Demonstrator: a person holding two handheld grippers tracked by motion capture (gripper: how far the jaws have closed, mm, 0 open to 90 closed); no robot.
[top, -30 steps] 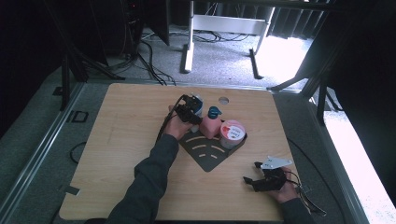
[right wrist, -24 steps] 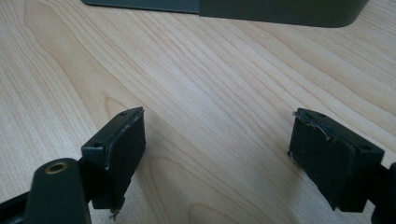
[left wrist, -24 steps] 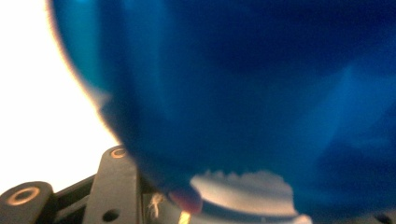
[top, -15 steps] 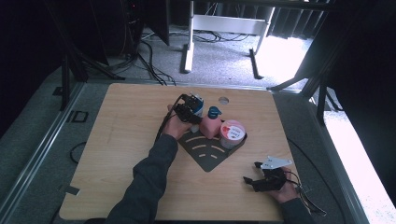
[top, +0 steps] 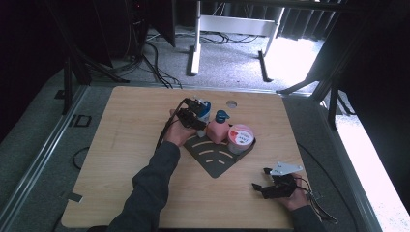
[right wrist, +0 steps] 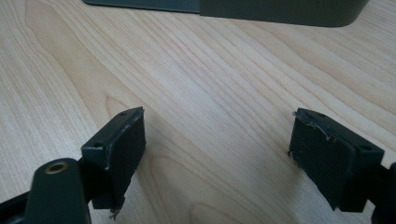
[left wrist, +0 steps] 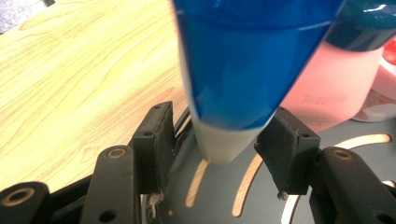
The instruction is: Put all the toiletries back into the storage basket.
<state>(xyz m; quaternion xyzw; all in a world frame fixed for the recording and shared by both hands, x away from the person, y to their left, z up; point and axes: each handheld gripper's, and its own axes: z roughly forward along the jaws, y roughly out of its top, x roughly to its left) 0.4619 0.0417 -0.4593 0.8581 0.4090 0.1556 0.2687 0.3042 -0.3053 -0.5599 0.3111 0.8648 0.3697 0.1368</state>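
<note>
Status: the blue bottle (left wrist: 243,65) is down at the near corner of the dark slotted tray (top: 217,162), its pale base resting on the tray surface. Beyond it, on the side away from my left gripper (top: 192,117), the pink bottle (top: 218,131) and the round tub (top: 240,137) are already on the same tray. By my judgement, placement is nearly complete; what remains is to confirm the bottle stands unaided and to back the left gripper off.

Left gripper state: released. Its jaws have just been opening. In the left gripper view the bottle's tapered lower end sits between the two pads (left wrist: 156,140), with a visible gap on each side, so neither pad presses on it. The bottle is directly ahead of the jaws, centred, very close.

Right gripper (top: 263,188) state: released, jaws spread wide, nothing between them. It rests low over the bare wooden table (top: 121,159), and the tray edge lies ahead of it, well apart.
</note>
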